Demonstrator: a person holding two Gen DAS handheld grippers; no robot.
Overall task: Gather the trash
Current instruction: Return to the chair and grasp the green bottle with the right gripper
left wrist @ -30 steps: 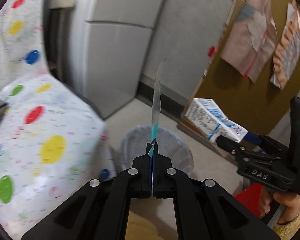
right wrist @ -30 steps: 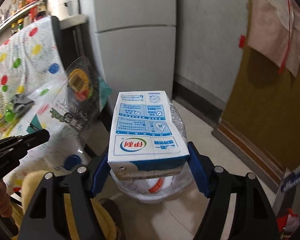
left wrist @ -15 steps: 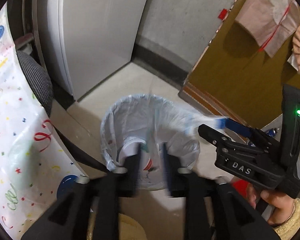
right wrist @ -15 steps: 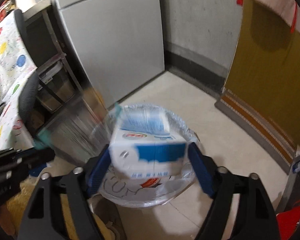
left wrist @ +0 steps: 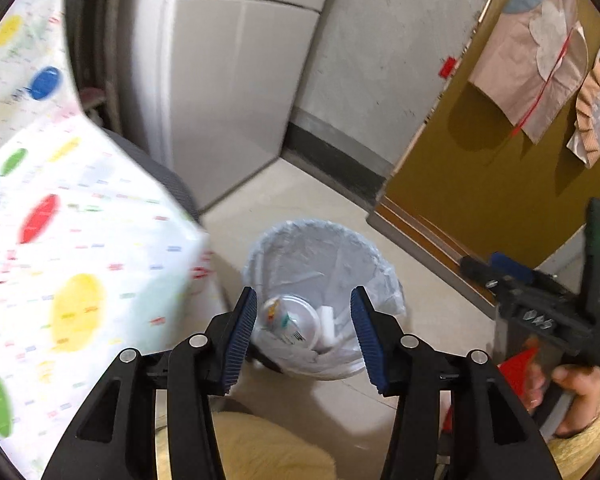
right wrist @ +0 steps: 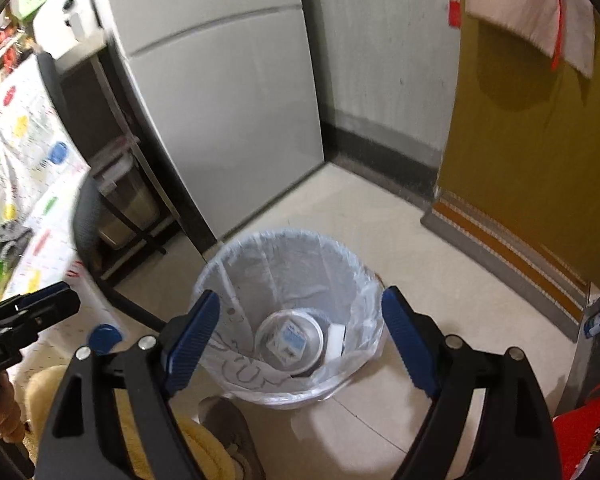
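both tools [right wrist: 300,320] empty, carton [right wrist: 287,339] binned below

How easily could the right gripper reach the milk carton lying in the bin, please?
Probably yes: the right gripper is open and empty above the bin, and nothing covers the milk carton.

You see a thin, crinkled plastic liner [right wrist: 288,256] in the bin, ribbed blue pads on matt black fingers [right wrist: 192,332], and a smooth pale floor [right wrist: 420,264].
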